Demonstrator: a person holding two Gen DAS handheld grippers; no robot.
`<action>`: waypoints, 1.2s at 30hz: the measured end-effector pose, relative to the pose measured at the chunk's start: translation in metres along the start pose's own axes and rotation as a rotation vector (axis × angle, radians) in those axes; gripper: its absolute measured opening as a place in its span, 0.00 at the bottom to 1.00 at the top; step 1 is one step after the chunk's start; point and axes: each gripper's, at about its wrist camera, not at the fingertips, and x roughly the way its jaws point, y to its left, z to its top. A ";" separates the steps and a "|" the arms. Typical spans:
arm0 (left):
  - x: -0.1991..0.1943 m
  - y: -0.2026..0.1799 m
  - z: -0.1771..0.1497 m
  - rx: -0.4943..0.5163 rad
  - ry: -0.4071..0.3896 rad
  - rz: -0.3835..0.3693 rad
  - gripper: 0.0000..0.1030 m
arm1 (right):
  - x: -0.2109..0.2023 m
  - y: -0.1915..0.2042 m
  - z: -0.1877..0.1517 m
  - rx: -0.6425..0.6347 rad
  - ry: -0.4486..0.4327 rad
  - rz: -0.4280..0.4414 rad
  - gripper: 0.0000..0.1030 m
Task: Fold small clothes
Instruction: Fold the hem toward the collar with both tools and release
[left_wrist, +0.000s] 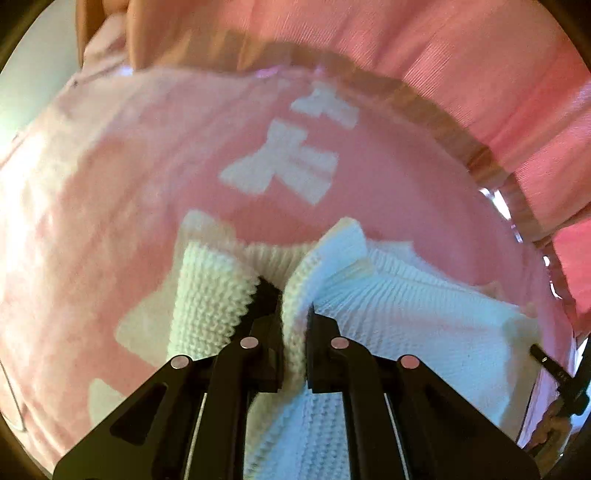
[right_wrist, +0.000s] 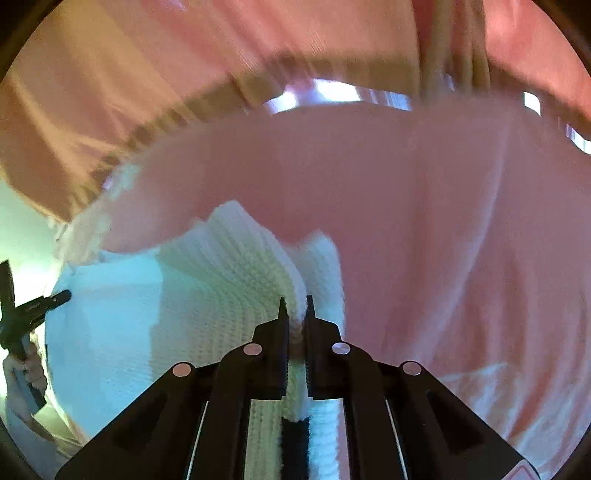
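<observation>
Left gripper (left_wrist: 293, 321), pressed together on a raised ridge of the white knit (left_wrist: 388, 314); the ribbed fabric runs up between the two pads and spills out ahead of the tips and to both sides; the right gripper (right_wrist: 295, 314), likewise pinching a fold of the same knit (right_wrist: 221, 295), with the cloth pulled into a peak directly ahead of its tips. No earlier view is given, so only the closed grips are recorded. The knit lies on a pink cloth (left_wrist: 129, 166) printed with white bows (left_wrist: 284, 162), which spreads beyond both grippers and covers the surface beneath; what that surface is cannot be told. To do this step well, judged from the two grips: lift both pinched edges together and level, keep the span between the grippers lightly taut so the knit does not sag or twist, carry it over onto itself, and lay the edges down aligned before letting go; a loose rib knit stretches readily, so hard pulling apart would skew the fold. Pose: both grippers pitch steeply downward toward the cloth; the left gripper's handle shows at the left edge of the right view, held in a hand (right_wrist: 26, 373); the grippers stand near each other, side by side.
</observation>
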 end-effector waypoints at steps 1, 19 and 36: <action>-0.002 0.001 -0.001 0.004 -0.006 0.004 0.07 | 0.001 -0.001 0.000 -0.004 0.003 -0.010 0.05; -0.012 -0.033 0.006 0.032 -0.090 -0.029 0.34 | 0.009 0.038 0.019 -0.010 -0.019 0.085 0.00; -0.051 -0.020 -0.042 0.132 -0.064 0.033 0.56 | -0.027 0.016 -0.038 -0.112 0.086 -0.119 0.41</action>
